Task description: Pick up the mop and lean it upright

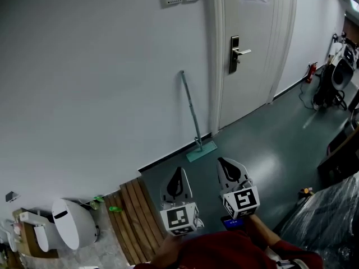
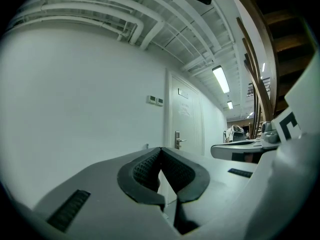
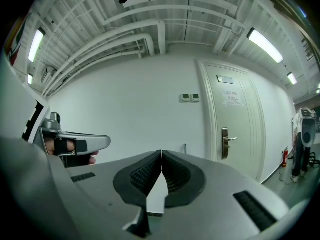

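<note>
A mop (image 1: 192,114) with a teal handle leans upright against the white wall, left of the door, its flat teal head (image 1: 201,150) on the floor. My left gripper (image 1: 178,176) and right gripper (image 1: 224,163) are held side by side well short of it, both pointing level toward the wall. Each is shut with nothing between its jaws. In the left gripper view the tips (image 2: 160,149) meet, and the top of the handle (image 2: 147,146) peeks over the left jaw. In the right gripper view the tips (image 3: 161,152) touch, with the handle's top (image 3: 185,147) just beyond.
A white door (image 1: 247,43) with a lever handle stands right of the mop. A wooden slatted platform (image 1: 134,217) and a white rounded device (image 1: 73,223) lie at the lower left. Equipment and cables (image 1: 331,80) sit at the far right, plastic-wrapped goods (image 1: 331,217) at the lower right.
</note>
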The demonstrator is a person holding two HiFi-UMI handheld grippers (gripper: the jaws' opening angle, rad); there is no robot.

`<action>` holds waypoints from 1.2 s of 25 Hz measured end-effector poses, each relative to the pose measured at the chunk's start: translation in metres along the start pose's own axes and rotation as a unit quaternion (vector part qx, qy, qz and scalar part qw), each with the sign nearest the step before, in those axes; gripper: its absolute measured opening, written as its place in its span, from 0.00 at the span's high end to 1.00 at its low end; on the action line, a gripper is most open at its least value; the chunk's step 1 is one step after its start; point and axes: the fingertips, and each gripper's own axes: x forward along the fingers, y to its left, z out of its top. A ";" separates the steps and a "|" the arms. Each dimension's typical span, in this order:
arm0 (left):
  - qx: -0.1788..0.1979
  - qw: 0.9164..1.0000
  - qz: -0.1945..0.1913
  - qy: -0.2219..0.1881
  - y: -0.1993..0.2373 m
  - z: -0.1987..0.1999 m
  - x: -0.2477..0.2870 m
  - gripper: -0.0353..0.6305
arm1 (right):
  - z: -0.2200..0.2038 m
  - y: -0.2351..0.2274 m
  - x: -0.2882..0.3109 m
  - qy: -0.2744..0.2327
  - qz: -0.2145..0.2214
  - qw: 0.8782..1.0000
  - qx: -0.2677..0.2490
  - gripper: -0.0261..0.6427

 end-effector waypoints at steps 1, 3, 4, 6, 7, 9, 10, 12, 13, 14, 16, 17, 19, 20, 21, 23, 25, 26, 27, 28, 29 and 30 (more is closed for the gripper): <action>0.002 1.000 -0.001 -0.001 0.008 0.001 0.007 0.93 | 0.001 0.001 0.011 0.000 -0.003 1.000 0.000 0.93; 0.002 1.000 -0.003 -0.001 0.027 0.003 0.022 0.93 | 0.005 0.005 0.035 -0.002 -0.004 1.000 -0.002 0.93; 0.001 1.000 -0.003 0.000 0.036 0.004 0.029 0.93 | 0.007 0.007 0.046 -0.002 -0.005 1.000 -0.004 0.93; 0.000 1.000 -0.007 0.002 0.051 0.004 0.043 0.93 | 0.009 0.009 0.063 0.000 -0.009 1.000 -0.006 0.93; -0.001 1.000 -0.010 0.002 0.056 0.004 0.048 0.93 | 0.009 0.010 0.070 0.000 -0.012 1.000 -0.007 0.93; -0.002 1.000 -0.016 0.000 0.064 0.004 0.058 0.93 | 0.010 0.011 0.082 0.001 -0.017 1.000 -0.008 0.93; -0.003 1.000 -0.019 -0.001 0.068 0.004 0.063 0.93 | 0.010 0.011 0.087 0.001 -0.019 1.000 -0.009 0.93; -0.007 1.000 -0.025 -0.001 0.072 0.004 0.072 0.93 | 0.009 0.010 0.097 0.003 -0.022 1.000 -0.010 0.93; -0.009 1.000 -0.028 -0.001 0.074 0.003 0.076 0.93 | 0.008 0.009 0.101 0.004 -0.023 1.000 -0.010 0.93; -0.010 1.000 -0.030 0.000 0.075 0.002 0.081 0.93 | 0.007 0.008 0.106 0.005 -0.024 1.000 -0.011 0.93; -0.012 0.999 -0.032 0.001 0.078 0.001 0.090 0.93 | 0.006 0.004 0.116 0.003 -0.024 1.000 -0.010 0.93; -0.013 0.999 -0.032 0.001 0.079 0.001 0.096 0.93 | 0.005 0.001 0.121 0.001 -0.024 1.000 -0.008 0.93; -0.013 0.999 -0.031 0.002 0.080 0.000 0.107 0.93 | 0.002 -0.005 0.131 0.002 -0.023 1.000 -0.006 0.93; -0.013 0.999 -0.031 0.001 0.080 0.000 0.114 0.93 | 0.000 -0.009 0.138 0.004 -0.022 1.000 -0.006 0.93; -0.013 0.999 -0.031 0.001 0.080 -0.002 0.121 0.93 | -0.003 -0.014 0.144 0.005 -0.021 1.000 -0.006 0.93; -0.013 0.999 -0.030 -0.001 0.080 -0.005 0.139 0.93 | -0.008 -0.026 0.160 0.006 -0.021 1.000 -0.008 0.93; -0.012 1.000 -0.027 -0.001 0.081 -0.006 0.158 0.93 | -0.011 -0.038 0.178 0.006 -0.018 1.000 -0.007 0.93; -0.010 1.000 -0.024 0.000 0.081 -0.007 0.168 0.93 | -0.012 -0.045 0.187 0.006 -0.016 1.000 -0.005 0.93; -0.009 1.000 -0.023 0.002 0.081 -0.007 0.179 0.93 | -0.012 -0.051 0.196 0.007 -0.014 1.000 -0.003 0.93; -0.009 1.000 -0.020 0.003 0.080 -0.007 0.191 0.93 | -0.011 -0.058 0.204 0.009 -0.013 1.000 -0.003 0.93; -0.010 1.000 -0.018 0.004 0.080 -0.006 0.202 0.93 | -0.010 -0.066 0.213 0.010 -0.010 1.000 -0.002 0.93; -0.010 1.000 -0.015 0.004 0.078 -0.005 0.214 0.93 | -0.009 -0.074 0.222 0.010 -0.008 1.000 -0.001 0.93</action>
